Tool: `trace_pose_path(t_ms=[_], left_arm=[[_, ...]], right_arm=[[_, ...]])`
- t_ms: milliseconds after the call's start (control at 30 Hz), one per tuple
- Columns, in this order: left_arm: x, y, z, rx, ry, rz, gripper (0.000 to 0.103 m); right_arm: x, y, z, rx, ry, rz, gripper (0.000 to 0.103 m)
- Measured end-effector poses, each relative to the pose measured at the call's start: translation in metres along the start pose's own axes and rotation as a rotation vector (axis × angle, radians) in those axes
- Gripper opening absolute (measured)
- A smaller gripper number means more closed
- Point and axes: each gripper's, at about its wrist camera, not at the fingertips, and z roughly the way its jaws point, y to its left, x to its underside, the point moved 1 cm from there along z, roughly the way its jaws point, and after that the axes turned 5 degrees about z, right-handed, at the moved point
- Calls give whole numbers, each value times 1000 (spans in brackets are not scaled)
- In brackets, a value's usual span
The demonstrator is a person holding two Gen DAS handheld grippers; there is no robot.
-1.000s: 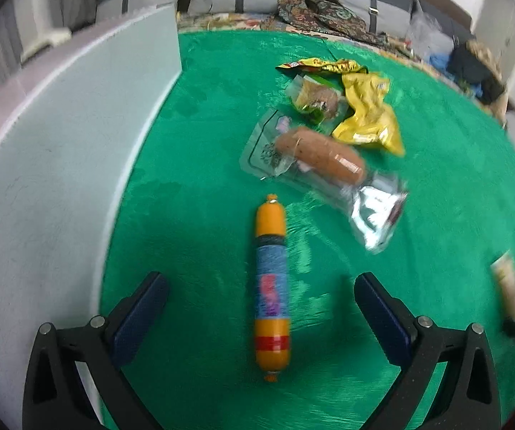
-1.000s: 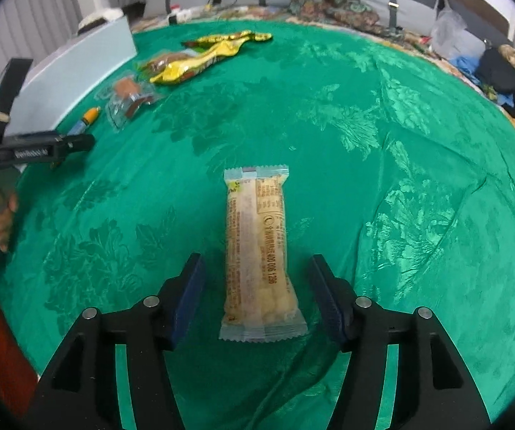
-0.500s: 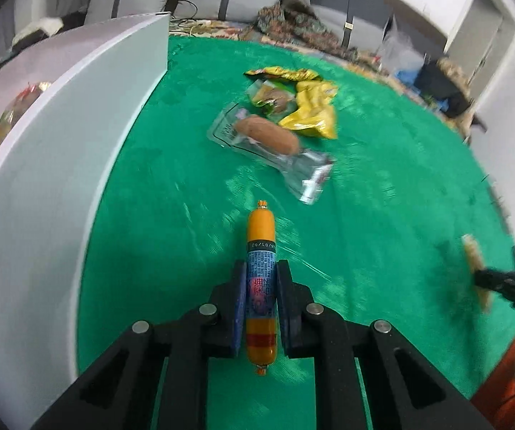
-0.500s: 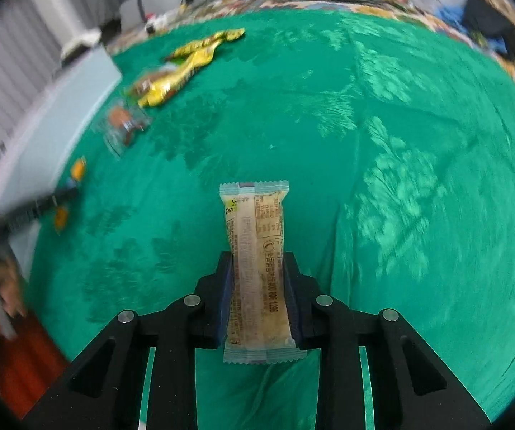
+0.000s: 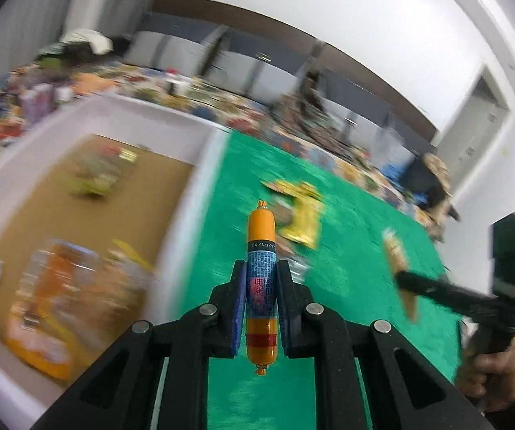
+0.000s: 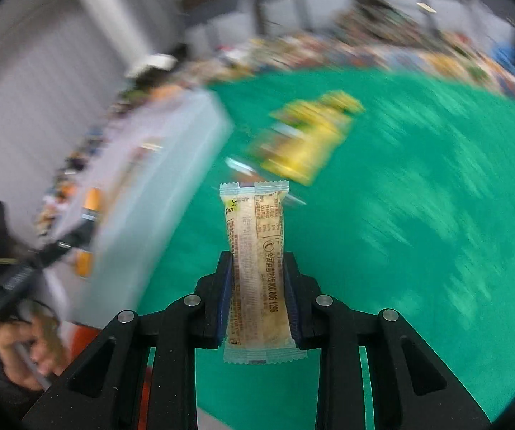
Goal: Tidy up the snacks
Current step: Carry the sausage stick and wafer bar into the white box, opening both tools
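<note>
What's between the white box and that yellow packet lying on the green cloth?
In the left wrist view, only bare green tablecloth separates the white cardboard box from the yellow foil packet; the orange sausage stick, held in the left gripper, crosses in front.

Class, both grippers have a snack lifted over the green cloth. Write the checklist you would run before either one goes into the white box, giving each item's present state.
1. Left gripper shut on the orange sausage stick with the blue label: ok, pads clamp its middle.
2. Right gripper shut on the pale beige wrapped snack bar: ok, held at its lower half.
3. Both snacks clear of the green tablecloth: ok, lifted.
4. White box with brown floor in view: ok, left of the sausage.
5. Free spot inside the box: cannot tell, contents blurred.
6. Yellow packets left on the cloth: not ok, still to sort.
</note>
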Motion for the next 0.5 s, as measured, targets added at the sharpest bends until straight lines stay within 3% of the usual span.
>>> trace_pose_path(t_ms=[200,267,300,333,400,500], left_arm=[[-15,97,-29,-288,-9,-18,15],[-12,128,-30,-373,21,-35,22],[-9,144,-29,-411,49,-59,47],[-4,155,-32,-437,56,-75,77],[5,165,-40,-485,22,-94,88],[22,169,-50,-481,10,-109,91]], right_arm=[[-30,156,30,-219,-6,-176,28],[-33,196,44,-263,-15,-213,32],[-34,210,51,-288,-17,-215,36],[-37,224,58,-317,-15,-212,53],[-38,236,65,-313,-23,-211,65],[-38,230,57,-290,-77,-223,66]])
